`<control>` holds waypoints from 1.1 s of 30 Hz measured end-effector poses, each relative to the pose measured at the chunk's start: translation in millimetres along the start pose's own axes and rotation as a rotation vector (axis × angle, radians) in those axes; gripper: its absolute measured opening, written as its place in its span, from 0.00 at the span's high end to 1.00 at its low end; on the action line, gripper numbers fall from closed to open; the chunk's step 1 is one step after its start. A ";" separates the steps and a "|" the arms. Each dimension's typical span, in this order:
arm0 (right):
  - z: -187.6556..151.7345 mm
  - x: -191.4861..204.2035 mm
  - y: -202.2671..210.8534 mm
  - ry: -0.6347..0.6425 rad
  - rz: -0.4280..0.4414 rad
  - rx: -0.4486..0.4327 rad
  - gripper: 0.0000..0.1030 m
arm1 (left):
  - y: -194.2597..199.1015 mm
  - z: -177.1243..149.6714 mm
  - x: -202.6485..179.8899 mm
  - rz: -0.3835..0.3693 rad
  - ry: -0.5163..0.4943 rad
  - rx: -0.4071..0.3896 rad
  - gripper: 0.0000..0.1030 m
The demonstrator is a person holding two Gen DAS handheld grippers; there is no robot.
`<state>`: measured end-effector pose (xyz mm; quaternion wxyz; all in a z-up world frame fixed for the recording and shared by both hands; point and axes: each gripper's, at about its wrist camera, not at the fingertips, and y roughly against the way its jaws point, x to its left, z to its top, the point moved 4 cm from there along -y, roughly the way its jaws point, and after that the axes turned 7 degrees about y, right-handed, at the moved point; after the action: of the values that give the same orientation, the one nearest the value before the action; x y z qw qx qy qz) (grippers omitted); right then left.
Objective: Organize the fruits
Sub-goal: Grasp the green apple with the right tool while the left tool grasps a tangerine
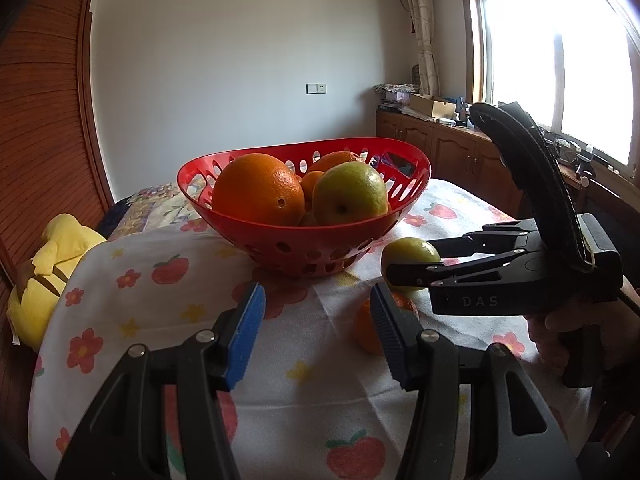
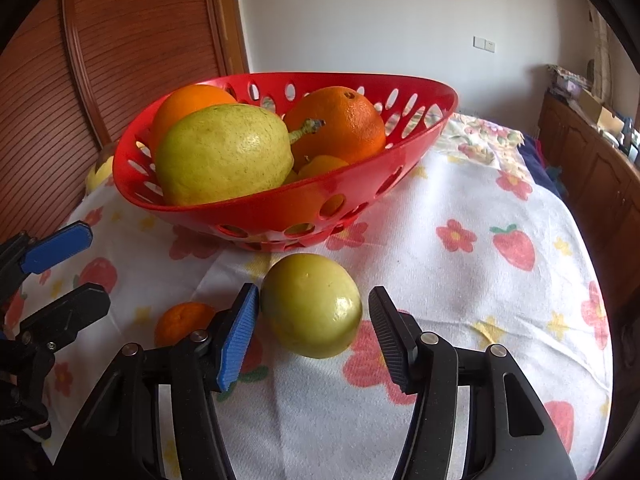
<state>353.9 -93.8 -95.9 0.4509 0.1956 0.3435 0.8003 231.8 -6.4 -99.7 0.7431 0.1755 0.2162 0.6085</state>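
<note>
A red perforated basket (image 1: 360,236) (image 2: 420,92) stands on the fruit-print cloth and holds oranges (image 1: 258,190) (image 2: 340,124) and a green pear (image 1: 350,194) (image 2: 222,154). A green round fruit (image 2: 312,306) (image 1: 410,252) lies on the cloth in front of the basket. My right gripper (image 2: 314,332) is open, its jaws on either side of this fruit; the blue pad is touching or nearly touching it. It also shows in the left wrist view (image 1: 412,262). A small mandarin (image 1: 368,328) (image 2: 182,322) lies beside it. My left gripper (image 1: 318,330) (image 2: 64,270) is open and empty, just left of the mandarin.
The cloth-covered table (image 2: 460,280) drops off at its right and front edges. A yellow plush toy (image 1: 44,280) lies off the table's left side by a wooden louvred door (image 2: 120,40). Wooden cabinets (image 1: 452,152) stand under the window.
</note>
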 end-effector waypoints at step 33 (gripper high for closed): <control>-59.1 22.5 85.8 -0.038 -0.018 -0.144 0.48 | 10.4 -8.4 -11.6 -0.009 0.017 0.058 0.47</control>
<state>255.1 -127.3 -74.2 0.4774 0.1748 0.2781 0.8150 216.7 -15.8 -100.1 0.7386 0.1909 0.2406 0.6001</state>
